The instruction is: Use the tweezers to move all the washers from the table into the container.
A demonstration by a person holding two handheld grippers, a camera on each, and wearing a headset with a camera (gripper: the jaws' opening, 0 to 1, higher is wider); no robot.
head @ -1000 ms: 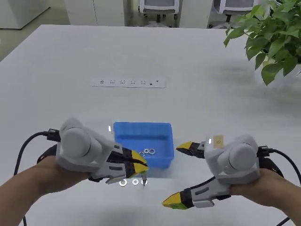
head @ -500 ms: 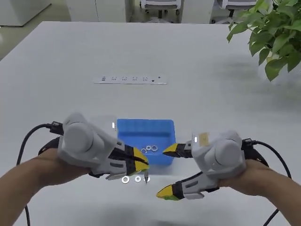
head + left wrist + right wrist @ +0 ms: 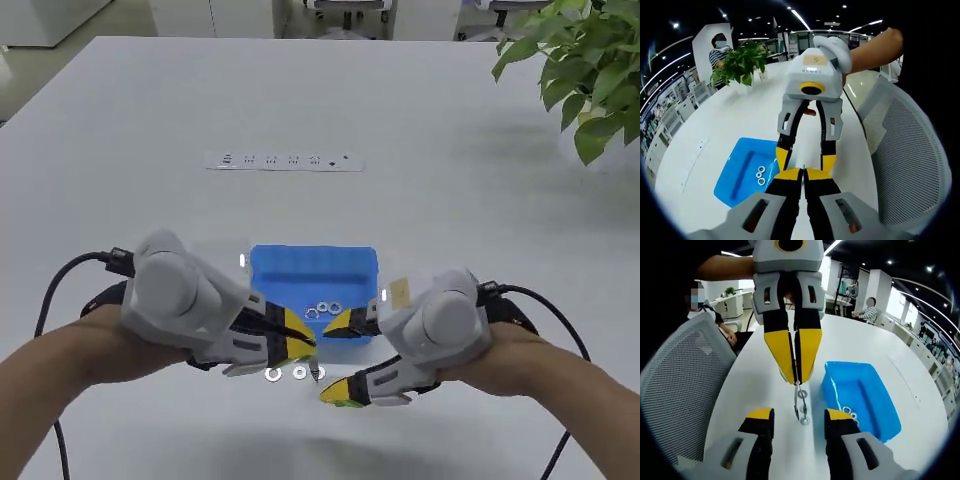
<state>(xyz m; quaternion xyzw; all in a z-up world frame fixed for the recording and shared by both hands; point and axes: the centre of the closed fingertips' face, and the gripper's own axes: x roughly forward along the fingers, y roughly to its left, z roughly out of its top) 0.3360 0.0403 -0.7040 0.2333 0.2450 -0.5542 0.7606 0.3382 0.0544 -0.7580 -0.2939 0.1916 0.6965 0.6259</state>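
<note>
Three small metal washers (image 3: 299, 373) lie in a row on the white table just in front of the blue container (image 3: 313, 272), which holds several washers (image 3: 322, 310). My left gripper (image 3: 300, 342) is shut on thin tweezers (image 3: 312, 370), whose tips reach down among the table washers. In the right gripper view the tweezers (image 3: 796, 399) hang from the left gripper (image 3: 796, 372) over two washers (image 3: 804, 420). My right gripper (image 3: 338, 358) is open, facing the left one, its jaws on either side of the washer row.
A power strip (image 3: 285, 161) lies flat on the table further back. A leafy plant (image 3: 590, 70) stands at the far right. A mesh office chair (image 3: 685, 390) sits close by the table edge, and people sit in the background.
My right gripper has moved left and closer to the left gripper, its open jaws now around the washer row. The left gripper and tweezers stay over the washers.
</note>
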